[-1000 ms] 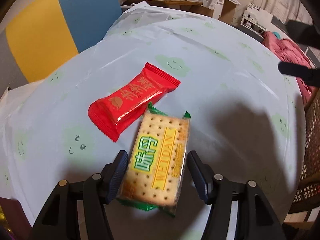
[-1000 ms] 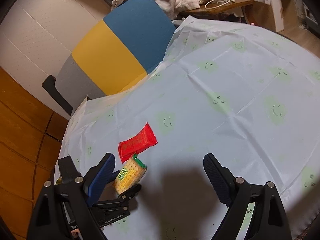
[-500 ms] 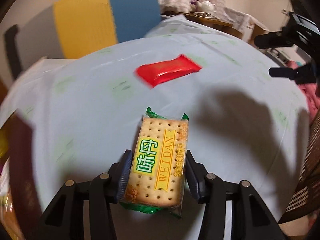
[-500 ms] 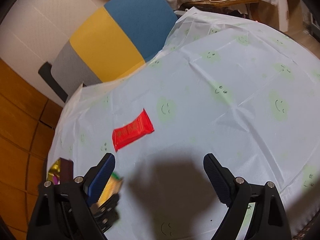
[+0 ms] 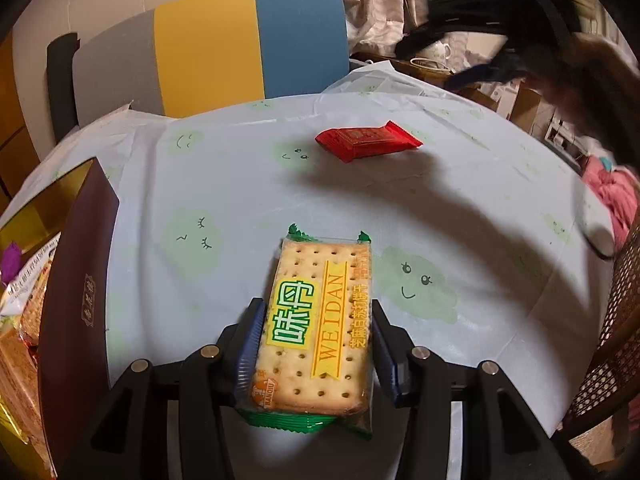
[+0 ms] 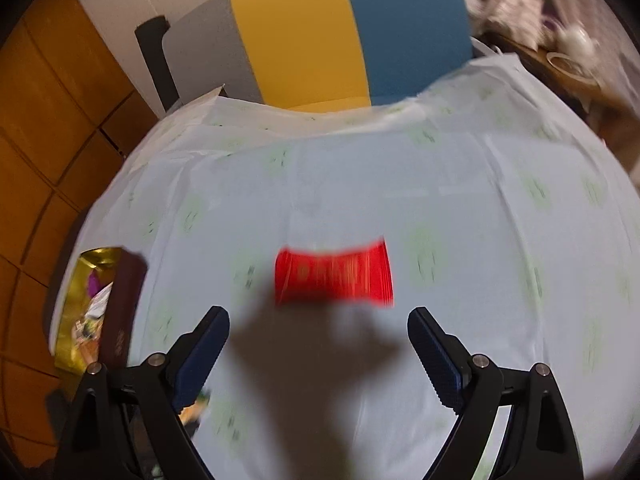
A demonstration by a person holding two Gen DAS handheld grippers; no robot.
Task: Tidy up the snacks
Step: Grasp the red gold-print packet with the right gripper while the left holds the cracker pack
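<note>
A cracker pack with a green wrapper and yellow label is clamped between the blue pads of my left gripper, held just above the tablecloth. A red snack packet lies flat on the cloth farther back. In the right wrist view the red packet is blurred and sits just ahead of my right gripper, which is open wide with nothing between its fingers. My right gripper also shows as a dark blur at the top right of the left wrist view.
A maroon box with a gold lining holds several snack packs at the table's left edge, also seen from the right wrist. A grey, yellow and blue chair back stands behind the round table. A wicker chair is on the right.
My left gripper closed on the cracker pack and carried it left, toward the maroon box. My right gripper swung over and lined up behind the red packet.
</note>
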